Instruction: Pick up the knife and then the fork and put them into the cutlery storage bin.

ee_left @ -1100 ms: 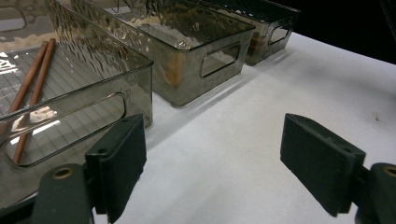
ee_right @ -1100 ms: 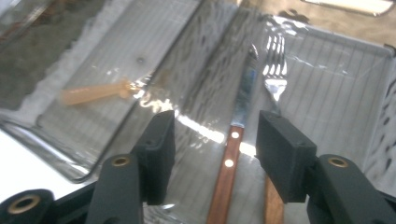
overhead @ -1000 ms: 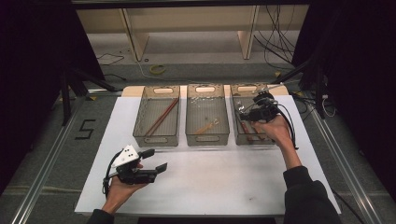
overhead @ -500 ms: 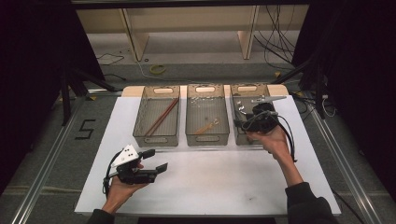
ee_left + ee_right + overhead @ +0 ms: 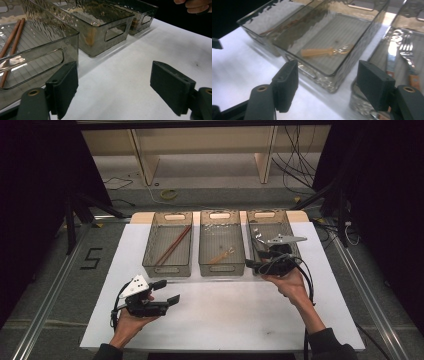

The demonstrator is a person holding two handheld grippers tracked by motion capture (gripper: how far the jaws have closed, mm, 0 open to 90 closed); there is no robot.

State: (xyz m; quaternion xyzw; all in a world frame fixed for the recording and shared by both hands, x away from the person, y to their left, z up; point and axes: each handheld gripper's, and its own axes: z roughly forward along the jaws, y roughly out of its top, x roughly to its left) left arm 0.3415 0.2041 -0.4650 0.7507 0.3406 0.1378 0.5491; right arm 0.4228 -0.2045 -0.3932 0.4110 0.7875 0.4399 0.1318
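Three smoky clear bins stand in a row on the white table (image 5: 230,315). The left bin (image 5: 148,251) holds brown chopsticks (image 5: 172,245) (image 5: 10,42). A wooden-handled spoon (image 5: 222,255) (image 5: 324,51) lies in the middle bin (image 5: 201,240). In the right bin (image 5: 294,227) lie a fork (image 5: 408,50) and a knife (image 5: 390,52). My right gripper (image 5: 252,266) (image 5: 328,82) hovers at the near end of the right bin, pointing left; its jaws have just been opening, with nothing between them. My left gripper (image 5: 166,291) (image 5: 113,87) rests open near the table's front left, empty.
Beyond the table's far edge are a wooden shelf frame (image 5: 140,155) and loose cables (image 5: 295,165) on the floor. Metal rails (image 5: 50,285) run along both sides. White table surface spreads between the two hands.
My right gripper has drawn back from over the right bin to its near end, and its jaws stand wider. The left hand has stayed put.
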